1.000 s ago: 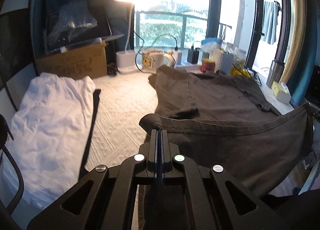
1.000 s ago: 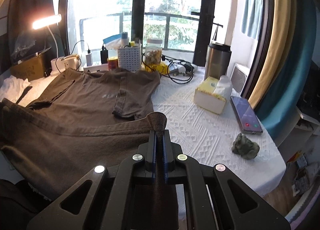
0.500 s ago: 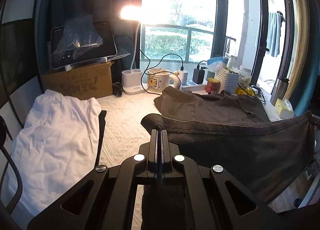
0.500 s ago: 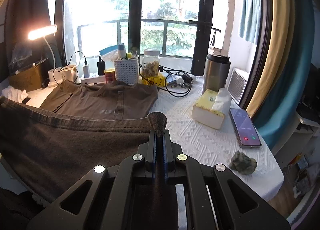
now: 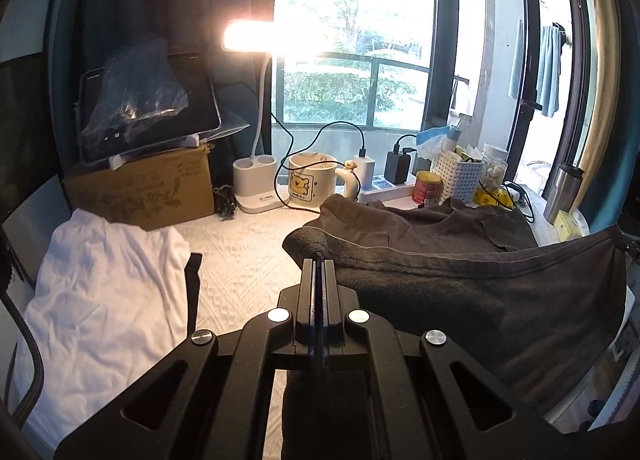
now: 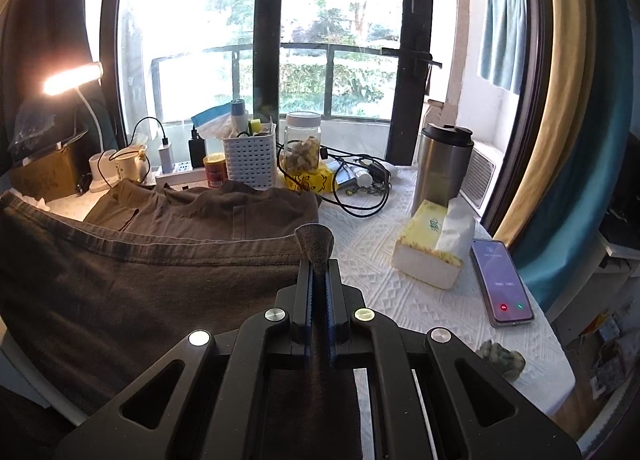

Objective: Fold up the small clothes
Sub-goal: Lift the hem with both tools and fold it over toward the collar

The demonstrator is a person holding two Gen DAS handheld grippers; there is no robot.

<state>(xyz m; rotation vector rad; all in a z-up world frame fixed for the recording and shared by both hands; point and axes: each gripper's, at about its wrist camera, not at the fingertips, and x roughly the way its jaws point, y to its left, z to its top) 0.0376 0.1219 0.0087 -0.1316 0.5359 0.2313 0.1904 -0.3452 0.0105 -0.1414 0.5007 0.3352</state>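
Observation:
A dark brown shirt (image 5: 460, 292) lies across the white tablecloth with its near hem lifted off the table and stretched taut between both grippers. My left gripper (image 5: 319, 260) is shut on the hem's left corner, which bunches above the jaws. My right gripper (image 6: 319, 262) is shut on the hem's right corner (image 6: 314, 242). The shirt's far half (image 6: 208, 208), with collar and sleeve, rests flat on the table near the clutter. The raised hem hides the shirt's middle in both views.
A white garment (image 5: 100, 300) lies at the left. At the back stand a cardboard box (image 5: 144, 188), lamp base (image 5: 256, 184), mug (image 5: 312, 182), white basket (image 6: 250, 160), jar (image 6: 302, 144) and cables. At the right are a steel flask (image 6: 442, 164), tissue box (image 6: 430, 252), phone (image 6: 502, 284) and small green object (image 6: 500, 358).
Both grippers have risen and moved forward with the hem, lifting the shirt's near half higher, so it now covers more of the flat far half.

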